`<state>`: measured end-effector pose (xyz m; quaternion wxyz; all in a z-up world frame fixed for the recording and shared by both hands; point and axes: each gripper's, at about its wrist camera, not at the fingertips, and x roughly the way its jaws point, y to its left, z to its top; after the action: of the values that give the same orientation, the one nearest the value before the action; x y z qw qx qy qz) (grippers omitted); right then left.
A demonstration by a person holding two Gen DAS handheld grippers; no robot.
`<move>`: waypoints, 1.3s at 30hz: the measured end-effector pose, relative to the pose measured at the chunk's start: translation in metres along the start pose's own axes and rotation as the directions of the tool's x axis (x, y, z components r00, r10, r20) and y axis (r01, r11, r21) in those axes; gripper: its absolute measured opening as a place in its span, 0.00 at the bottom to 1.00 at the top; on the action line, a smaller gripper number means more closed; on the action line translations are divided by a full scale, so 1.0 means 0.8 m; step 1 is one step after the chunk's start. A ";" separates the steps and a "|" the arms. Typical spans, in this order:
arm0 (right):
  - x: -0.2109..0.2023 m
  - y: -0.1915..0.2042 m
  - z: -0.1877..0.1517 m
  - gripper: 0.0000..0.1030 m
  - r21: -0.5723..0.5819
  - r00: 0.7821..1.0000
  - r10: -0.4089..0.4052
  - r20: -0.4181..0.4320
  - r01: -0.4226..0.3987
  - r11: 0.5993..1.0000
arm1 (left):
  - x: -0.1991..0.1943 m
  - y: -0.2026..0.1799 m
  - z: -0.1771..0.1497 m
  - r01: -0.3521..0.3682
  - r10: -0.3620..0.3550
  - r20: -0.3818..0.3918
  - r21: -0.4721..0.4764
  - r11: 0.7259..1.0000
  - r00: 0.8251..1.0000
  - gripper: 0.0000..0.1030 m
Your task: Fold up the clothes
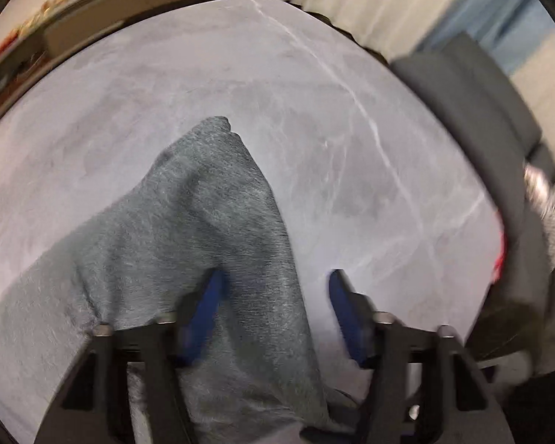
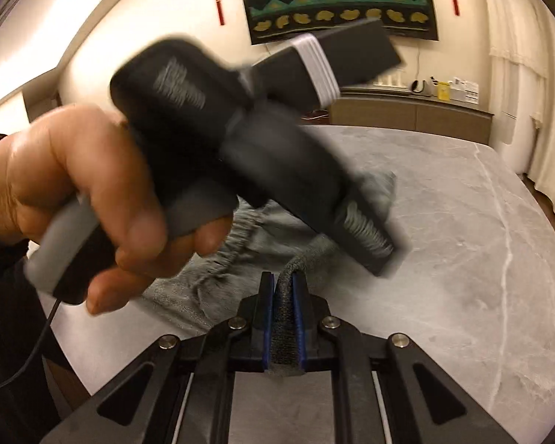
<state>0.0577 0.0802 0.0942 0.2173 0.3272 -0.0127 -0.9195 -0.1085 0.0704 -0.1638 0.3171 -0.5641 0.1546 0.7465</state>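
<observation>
Right wrist: right hand-held gripper (image 2: 284, 288) pinches grey garment (image 2: 218, 259); left hand-held gripper (image 1: 273, 292) gapes wide.

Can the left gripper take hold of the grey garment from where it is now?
Probably yes: the left gripper is open and the grey garment already lies between its fingers, with nothing in the way.
</observation>
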 end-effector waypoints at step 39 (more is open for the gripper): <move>0.028 0.113 0.073 0.36 -0.001 0.952 0.063 -0.300 -0.067 0.998 | -0.165 0.350 -0.295 0.179 0.020 0.367 -0.501 0.846 0.930 0.40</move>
<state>0.0425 -0.0178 0.1415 0.2488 0.4612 0.0150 -0.8516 -0.0928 -0.3183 -0.1500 0.2044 -0.4894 -0.1403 0.8361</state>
